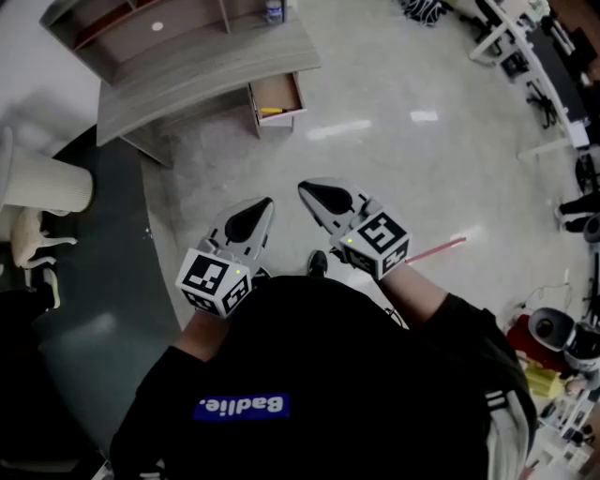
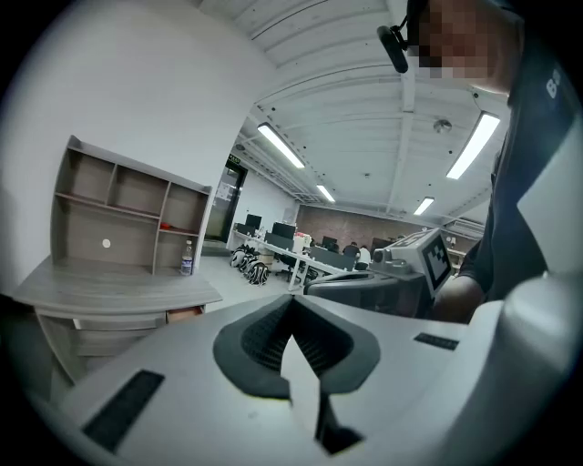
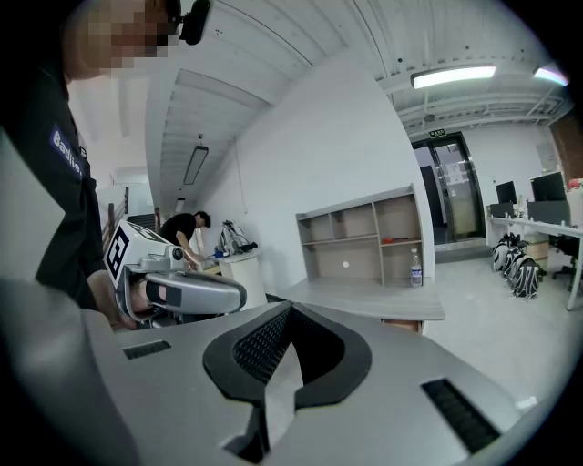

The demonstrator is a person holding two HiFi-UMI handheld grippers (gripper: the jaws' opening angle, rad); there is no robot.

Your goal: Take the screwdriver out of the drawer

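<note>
Standing on pale floor (image 1: 403, 169), well back from grey desk (image 1: 187, 80) carrying a shelf unit (image 1: 141, 28). Drawer (image 1: 277, 94) under the desk's right end pulled open, wooden inside showing. Screwdriver (image 1: 272, 111) lying in that drawer near its front panel, seen only as a short yellow streak, tip too small to make out. Not visible in either gripper view, only the drawer's brown side there. Plastic bottle (image 1: 274, 11) upright on the desktop beside the shelf unit.

Left gripper (image 1: 265, 203) and right gripper (image 1: 306, 189) held side by side in front of the chest, aimed toward the desk, noses near each other but apart, both far from the drawer. Left gripper view: jaws pressed fully together, dark ribbed pads meeting at the nose, nothing between. Right gripper view: same, jaws closed tight and empty.

Dark mat (image 1: 103, 281) at left with white cylinder (image 1: 47, 183) standing at its edge. Red strip (image 1: 436, 250) on the floor at right. Person (image 3: 182, 232) bent over a table in the background of the right gripper view
</note>
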